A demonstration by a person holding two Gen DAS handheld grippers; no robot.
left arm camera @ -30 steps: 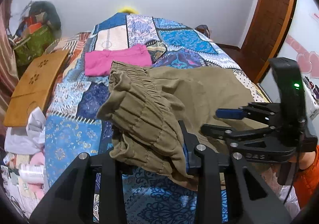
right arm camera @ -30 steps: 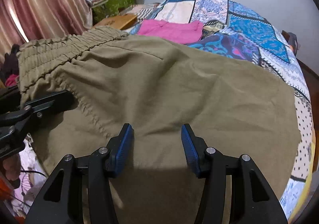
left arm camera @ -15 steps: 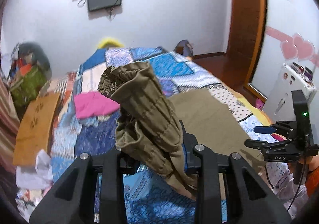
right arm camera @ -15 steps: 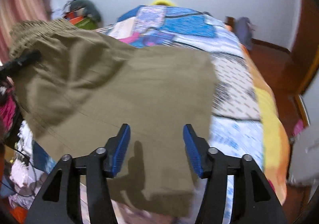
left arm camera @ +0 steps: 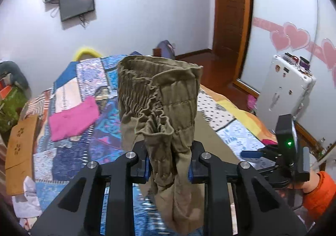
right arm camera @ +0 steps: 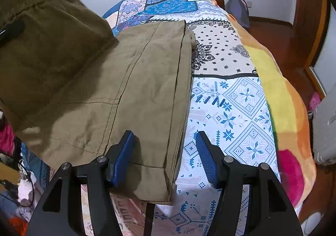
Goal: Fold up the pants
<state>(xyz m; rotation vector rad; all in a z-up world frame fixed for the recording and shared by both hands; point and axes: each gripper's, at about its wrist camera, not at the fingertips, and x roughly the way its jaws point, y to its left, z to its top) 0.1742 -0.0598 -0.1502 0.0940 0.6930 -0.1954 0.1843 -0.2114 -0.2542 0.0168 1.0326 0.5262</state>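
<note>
Pants (left arm camera: pixel 159 106) hide left gripper (left arm camera: pixel 169 165) pads and bed (left arm camera: pixel 69 152) behind; pants' lower end cut off by frame edge; small items on white case (left arm camera: pixel 283 82) unreadable.

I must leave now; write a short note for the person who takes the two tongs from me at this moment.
Left tongs: closing on the bunched waistband of the olive pants, holding it lifted above the bed.
Right tongs: opening, empty, over the leg hem near the bed's edge; the pads do not press the cloth.
Done: legs lie flat, one on the other, on the quilt.
Left: bring the waistband over toward the hems, lay it down, smooth, release.
</note>
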